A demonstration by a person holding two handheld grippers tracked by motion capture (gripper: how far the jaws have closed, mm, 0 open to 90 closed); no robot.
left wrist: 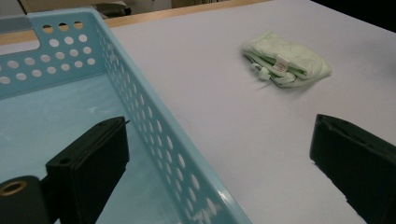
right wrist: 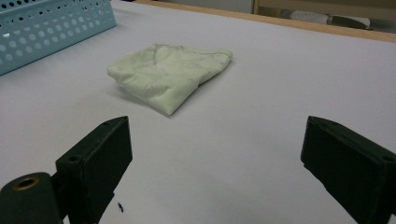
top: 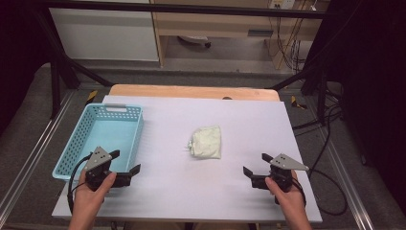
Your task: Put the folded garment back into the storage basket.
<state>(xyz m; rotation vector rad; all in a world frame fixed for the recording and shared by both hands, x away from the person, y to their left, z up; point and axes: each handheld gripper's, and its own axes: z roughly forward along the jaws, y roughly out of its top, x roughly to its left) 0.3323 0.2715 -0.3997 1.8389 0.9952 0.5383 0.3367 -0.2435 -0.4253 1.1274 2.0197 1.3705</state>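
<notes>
So there's a pale green folded cloth (top: 207, 142) lying flat near the middle of the table (top: 182, 191), and pretty much everything else sits around it. To the left of the cloth, well apart from it, is a light blue perforated basket (top: 76, 143) with nothing in it that I can see. The left gripper (top: 125, 165) is held low at the basket's near right corner, and from its own view one finger hangs over the inside of the basket and the other over the bare table, so it straddles the basket's wall; its fingers (left wrist: 88, 163) are spread wide with nothing clamped. The right gripper (top: 256, 165) is off to the near right of the cloth, also well apart from it, aimed toward it, fingers (right wrist: 95, 161) wide apart and empty too. In the left gripper view you can spot a small white tag (left wrist: 281, 64) on the cloth's edge.
</notes>
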